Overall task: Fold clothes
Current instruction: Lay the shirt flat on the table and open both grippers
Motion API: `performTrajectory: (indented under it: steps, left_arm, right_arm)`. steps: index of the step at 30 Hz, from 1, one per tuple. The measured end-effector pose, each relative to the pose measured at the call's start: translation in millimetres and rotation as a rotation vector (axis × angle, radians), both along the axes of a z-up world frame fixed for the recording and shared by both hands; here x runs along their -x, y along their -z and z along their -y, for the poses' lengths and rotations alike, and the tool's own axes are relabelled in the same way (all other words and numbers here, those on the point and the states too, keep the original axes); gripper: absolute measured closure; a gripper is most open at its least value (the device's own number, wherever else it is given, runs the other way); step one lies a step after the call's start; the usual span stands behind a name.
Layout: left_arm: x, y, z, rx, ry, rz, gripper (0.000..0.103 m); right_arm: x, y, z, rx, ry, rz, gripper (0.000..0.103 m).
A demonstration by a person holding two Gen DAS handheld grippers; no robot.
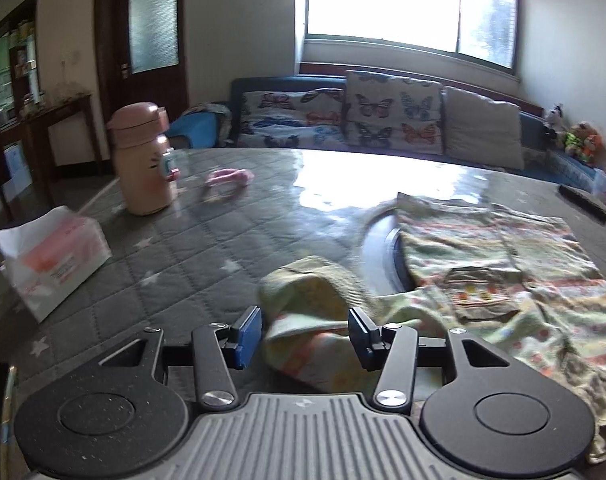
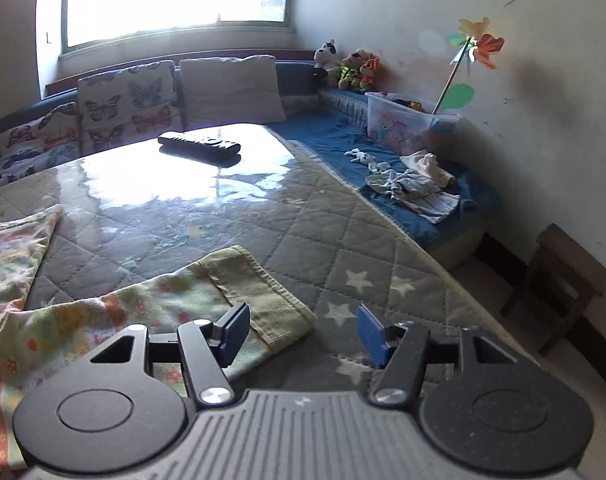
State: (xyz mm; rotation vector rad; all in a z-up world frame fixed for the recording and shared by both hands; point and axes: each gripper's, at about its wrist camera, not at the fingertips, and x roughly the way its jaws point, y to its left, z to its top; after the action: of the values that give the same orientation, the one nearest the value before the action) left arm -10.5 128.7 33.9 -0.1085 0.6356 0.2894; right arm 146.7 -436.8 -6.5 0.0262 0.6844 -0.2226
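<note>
Garment (image 1: pixel 503 264): small patterned top in pale green with orange bands, lying on the quilted grey surface (image 1: pixel 191 248), body spread flat. Both sleeves lie out to the sides, ribbed cuffs showing; left sleeve (image 1: pixel 315 312) bunched and curled, right sleeve (image 2: pixel 239 292) flat. Folding judged barely begun; sleeves and body remain to be turned in.

Left hand-held gripper (image 1: pixel 305 336): jaws parted, sleeve between them, pads not pressing it.

Right hand-held gripper (image 2: pixel 303 332): jaws apart, holding nothing; cuff edge beneath the left finger.

Surroundings: pink flask (image 1: pixel 143 160), tissue pack (image 1: pixel 51 260), pink ring (image 1: pixel 227 180), remote control (image 2: pixel 199 146), all well apart from the top. More small clothes (image 2: pixel 415 188) wait on the blue bench.
</note>
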Motion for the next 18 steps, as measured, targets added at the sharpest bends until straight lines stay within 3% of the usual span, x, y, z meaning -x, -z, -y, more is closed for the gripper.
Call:
performTrajectory:
  steps: [10,18]
  left_arm:
    - [-32.2,12.7,74.6,0.012,0.251,-0.018,0.053]
    - [-33.9,35.0,117.6,-0.006,0.394,-0.069,0.053]
  right_arm:
    - [0.4,10.1,-67.0,-0.082,-0.286,-0.054,0.040]
    - [8.1,9.0,-101.1,-0.039,-0.393,-0.091,0.037]
